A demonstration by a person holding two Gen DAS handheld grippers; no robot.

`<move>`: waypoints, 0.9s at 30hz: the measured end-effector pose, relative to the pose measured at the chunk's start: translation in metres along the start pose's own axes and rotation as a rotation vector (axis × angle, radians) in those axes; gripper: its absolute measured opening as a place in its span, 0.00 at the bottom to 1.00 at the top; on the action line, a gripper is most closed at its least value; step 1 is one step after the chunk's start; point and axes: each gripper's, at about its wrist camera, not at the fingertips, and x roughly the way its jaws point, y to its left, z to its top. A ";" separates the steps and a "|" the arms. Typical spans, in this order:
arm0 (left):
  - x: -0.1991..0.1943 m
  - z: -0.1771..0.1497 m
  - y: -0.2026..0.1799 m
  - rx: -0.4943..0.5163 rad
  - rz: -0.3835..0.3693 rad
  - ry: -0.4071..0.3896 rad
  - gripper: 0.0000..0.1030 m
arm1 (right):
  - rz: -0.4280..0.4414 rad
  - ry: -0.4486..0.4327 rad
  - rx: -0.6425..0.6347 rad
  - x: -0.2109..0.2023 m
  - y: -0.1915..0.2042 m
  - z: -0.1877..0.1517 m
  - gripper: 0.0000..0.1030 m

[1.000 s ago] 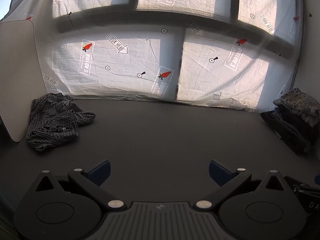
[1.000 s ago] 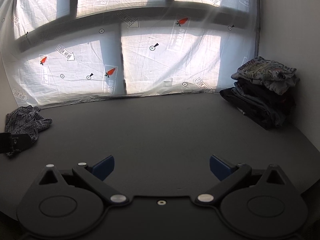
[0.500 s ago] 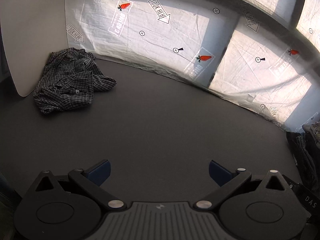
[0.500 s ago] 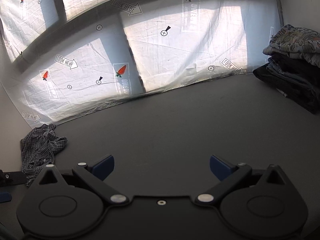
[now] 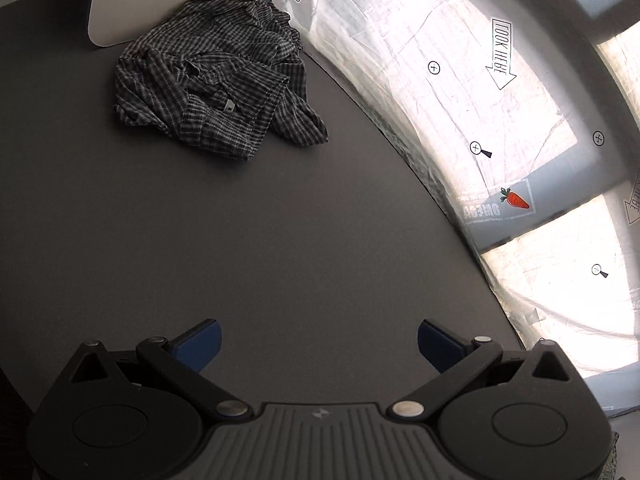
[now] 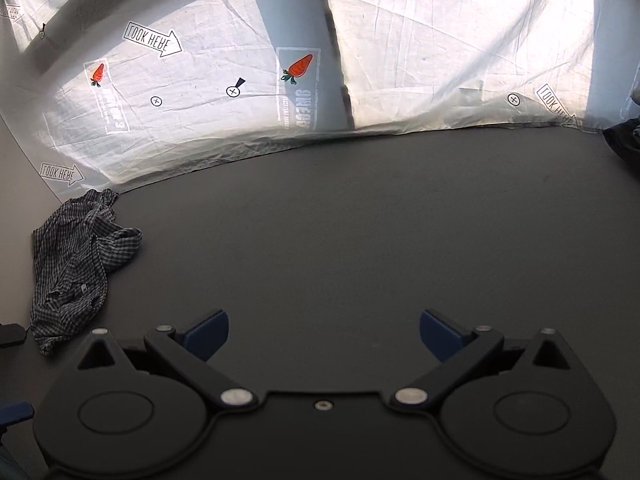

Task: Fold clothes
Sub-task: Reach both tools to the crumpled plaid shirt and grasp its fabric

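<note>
A crumpled black-and-white checked shirt lies in a heap on the dark grey table, at the far left corner. My left gripper is open above the bare table, well short of the shirt, with nothing between its blue pads. In the right wrist view the same shirt sits at the left edge. My right gripper is open too, empty, over the middle of the table and to the right of the shirt.
A white printed sheet with carrots and arrows hangs along the table's far edge. A white board stands behind the shirt. The edge of a dark pile of clothes shows at the far right.
Both grippers have swung left and tilted down toward the table. The checked shirt now looms larger in the left view, and the folded pile has slid almost out of the right view.
</note>
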 end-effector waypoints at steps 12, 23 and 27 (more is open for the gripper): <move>0.121 0.138 0.099 -0.544 -0.119 0.025 1.00 | 0.308 0.212 0.039 0.178 0.120 0.066 0.99; 0.173 0.185 0.137 -0.670 -0.072 0.059 0.67 | 0.599 0.427 0.299 0.318 0.226 0.088 0.48; 0.178 0.190 0.139 -0.714 -0.080 0.058 0.52 | 0.594 0.443 0.324 0.335 0.244 0.085 0.35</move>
